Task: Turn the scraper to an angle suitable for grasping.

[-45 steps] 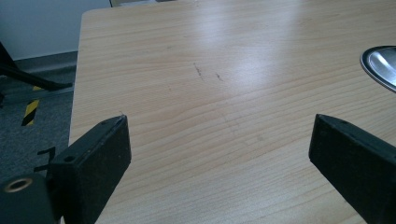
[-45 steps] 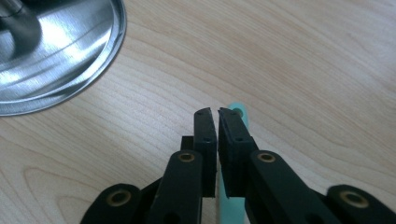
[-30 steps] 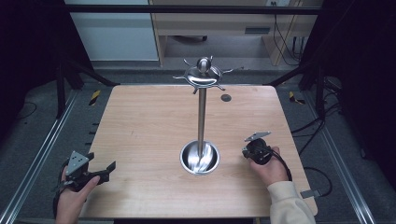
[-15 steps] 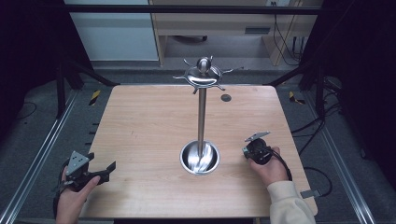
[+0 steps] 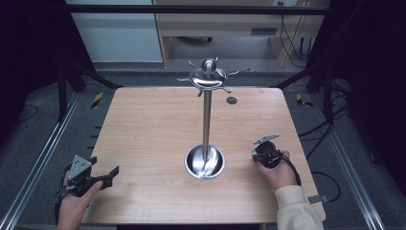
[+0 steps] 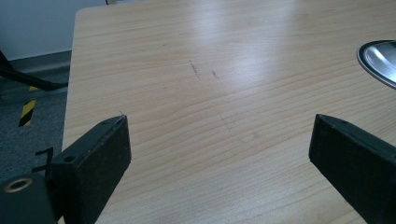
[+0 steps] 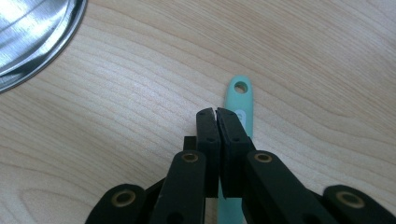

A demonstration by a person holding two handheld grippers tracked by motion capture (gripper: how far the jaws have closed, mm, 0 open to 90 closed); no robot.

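A mint-green flat handle [image 7: 240, 94] with a hanging hole at its end lies on the wooden table [image 5: 153, 129], running under my right gripper [image 7: 216, 112]. That gripper's jaws are pressed together above it, and I cannot see them pinching it. A hand holds the right gripper [image 5: 264, 154] just right of the steel stand's dish base [image 5: 205, 162]. My left gripper [image 5: 106, 179] rests at the table's front left corner, jaws wide apart with nothing but bare wood between them [image 6: 219, 126].
A tall steel stand [image 5: 207, 115] with a pronged hook crown [image 5: 208, 76] rises from the table's middle. Its base rim shows in the left gripper view [image 6: 379, 57] and the right gripper view [image 7: 32, 37]. A small dark disc [image 5: 231, 100] lies near the far edge.
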